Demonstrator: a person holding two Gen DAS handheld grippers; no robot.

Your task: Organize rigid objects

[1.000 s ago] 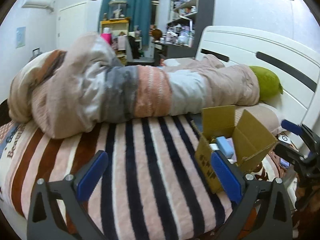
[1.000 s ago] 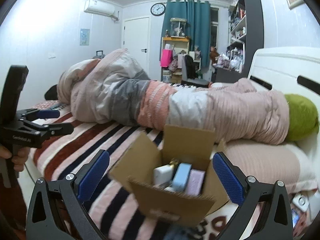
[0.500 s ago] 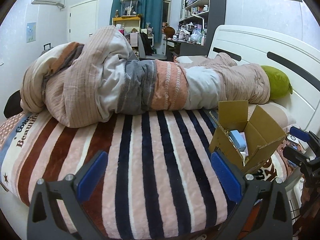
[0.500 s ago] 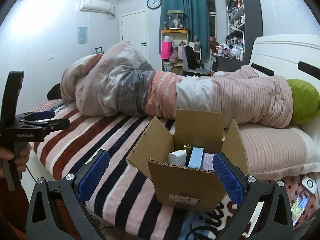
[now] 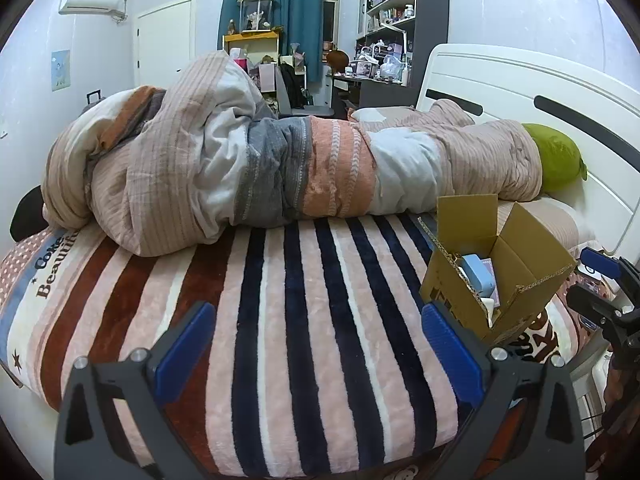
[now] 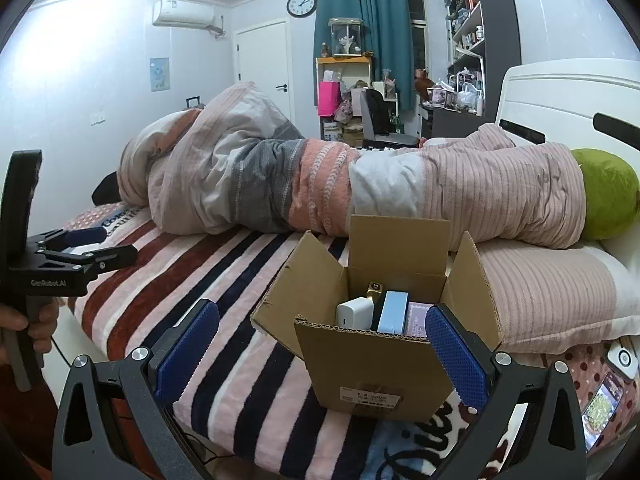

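An open cardboard box stands on the striped bed blanket near its front edge; it also shows in the left wrist view. Inside it stand a white charger, a light blue box, a pink box and a small gold-topped item. My right gripper is open and empty, a little in front of the box. My left gripper is open and empty, off the bed's front edge, left of the box. Each gripper shows in the other's view, the left one and the right one.
A rolled striped duvet lies across the back of the bed, with a green cushion and white headboard at the right. A phone lies on the bed at the far right. Shelves and a cluttered desk stand behind.
Both grippers have pulled back from the bed and box, so more of the blanket shows. Both stay open and empty. The box has not moved.
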